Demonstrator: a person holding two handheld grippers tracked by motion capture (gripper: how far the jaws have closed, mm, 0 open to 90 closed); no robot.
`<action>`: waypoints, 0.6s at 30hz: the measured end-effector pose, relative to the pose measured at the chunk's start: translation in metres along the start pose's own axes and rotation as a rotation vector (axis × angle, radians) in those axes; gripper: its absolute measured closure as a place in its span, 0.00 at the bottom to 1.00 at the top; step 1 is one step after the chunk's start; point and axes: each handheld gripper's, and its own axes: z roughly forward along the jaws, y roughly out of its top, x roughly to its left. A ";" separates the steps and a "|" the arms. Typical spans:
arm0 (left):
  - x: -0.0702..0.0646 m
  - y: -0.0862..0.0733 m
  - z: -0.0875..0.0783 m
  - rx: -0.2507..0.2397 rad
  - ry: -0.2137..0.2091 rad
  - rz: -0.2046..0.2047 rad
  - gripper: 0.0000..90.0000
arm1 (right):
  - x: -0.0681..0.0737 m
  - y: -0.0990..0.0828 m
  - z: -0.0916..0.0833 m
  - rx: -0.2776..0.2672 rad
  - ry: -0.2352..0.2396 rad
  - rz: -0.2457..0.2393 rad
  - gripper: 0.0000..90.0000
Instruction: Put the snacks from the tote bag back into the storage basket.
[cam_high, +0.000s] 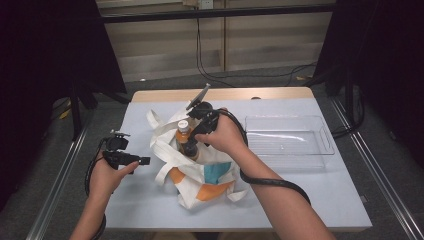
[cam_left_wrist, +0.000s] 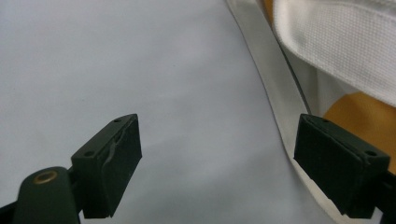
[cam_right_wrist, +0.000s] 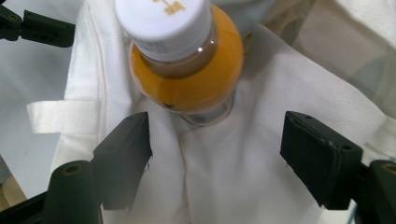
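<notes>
Orange-filled clear plastic bottle (cam_right_wrist: 187, 70) protrudes from white canvas bag (cam_right_wrist: 243, 177); right gripper (cam_right_wrist: 217, 163), jaws wide and empty, should straddle its neck squarely before closing.

Black grippers (cam_high: 145, 161), padded jaws, looping black cables.

A clear plastic tray (cam_high: 289, 136) lies right of centre on the pale table (cam_high: 325, 190) (wooden edge at the back). Black cables (cam_high: 240, 75) cross the floor above it.
</notes>
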 end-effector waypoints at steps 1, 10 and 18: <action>0.000 0.000 0.000 0.000 0.001 0.001 0.16 | 0.001 0.001 0.001 -0.002 0.001 -0.004 0.27; 0.002 -0.001 0.000 -0.018 -0.003 -0.022 0.16 | 0.009 0.008 0.007 0.019 0.005 -0.029 0.26; 0.004 -0.002 -0.003 -0.011 -0.009 -0.020 0.16 | 0.009 0.016 0.013 0.018 0.010 -0.053 0.26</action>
